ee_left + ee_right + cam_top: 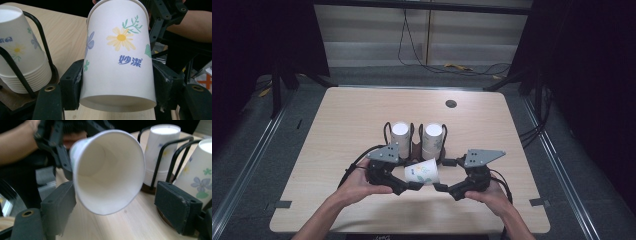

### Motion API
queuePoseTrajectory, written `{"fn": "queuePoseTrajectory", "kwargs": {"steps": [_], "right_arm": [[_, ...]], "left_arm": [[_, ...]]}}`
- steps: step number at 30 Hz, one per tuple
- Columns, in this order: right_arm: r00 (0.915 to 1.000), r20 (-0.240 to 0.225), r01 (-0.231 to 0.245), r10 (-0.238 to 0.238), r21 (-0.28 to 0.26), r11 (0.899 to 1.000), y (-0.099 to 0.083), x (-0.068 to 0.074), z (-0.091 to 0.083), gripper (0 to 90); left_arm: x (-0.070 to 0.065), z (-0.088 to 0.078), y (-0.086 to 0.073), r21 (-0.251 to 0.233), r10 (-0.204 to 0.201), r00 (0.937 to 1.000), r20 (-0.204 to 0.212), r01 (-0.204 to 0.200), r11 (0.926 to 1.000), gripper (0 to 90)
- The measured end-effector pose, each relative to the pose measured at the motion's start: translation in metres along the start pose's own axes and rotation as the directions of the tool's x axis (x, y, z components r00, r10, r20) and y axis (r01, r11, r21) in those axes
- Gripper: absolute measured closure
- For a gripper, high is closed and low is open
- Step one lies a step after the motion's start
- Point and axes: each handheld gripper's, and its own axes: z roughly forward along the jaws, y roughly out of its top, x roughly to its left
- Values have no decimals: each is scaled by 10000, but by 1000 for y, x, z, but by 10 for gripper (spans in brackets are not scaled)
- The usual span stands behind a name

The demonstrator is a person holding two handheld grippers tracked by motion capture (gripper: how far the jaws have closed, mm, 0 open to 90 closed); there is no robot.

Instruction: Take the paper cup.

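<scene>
A white paper cup (422, 172) printed with flowers lies sideways above the table's front middle. My left gripper (411, 179) is shut on it near its base; in the left gripper view both pads press the cup (117, 62) wall. Its open mouth (107, 170) faces my right gripper (125, 202), which is open: one pad sits close beside the rim, the other stands well off. In the high view the right gripper (444, 176) is just right of the cup. Behind stand two stacks of upturned cups (400, 137) (432, 137) in a black wire holder (416, 147).
The wooden table (337, 150) has a round cable hole (451, 104) at the back right. Each hand grips its tool near the front edge. Cables trail across the floor behind. The nearer cup stack (197, 175) stands just past the right gripper's outer jaw.
</scene>
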Motion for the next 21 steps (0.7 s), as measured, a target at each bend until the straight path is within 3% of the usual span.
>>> {"fn": "queuePoseTrajectory", "kwargs": {"steps": [5, 12, 14, 21], "right_arm": [[9986, -199, -493, 481, -660, 9966, 0, -5, -4, 176], [9987, -231, -478, 457, -1004, 9938, 4, -2, -4, 177], [9988, -278, -427, 396, -1214, 9917, 7, -1, -5, 177], [9979, -523, -460, 381, -1586, 9863, 12, 4, -5, 176]], "left_arm": [[0, -2, 1, -238, 33, 10000, -72, -35, 9997, 340], [-2, -4, 3, -739, 238, 9995, -186, -251, 9970, 339], [-3, -4, 3, -884, 193, 9998, -43, -196, 9959, 339], [-3, -2, 2, -944, 191, 9998, 43, -186, 9954, 339]]}}
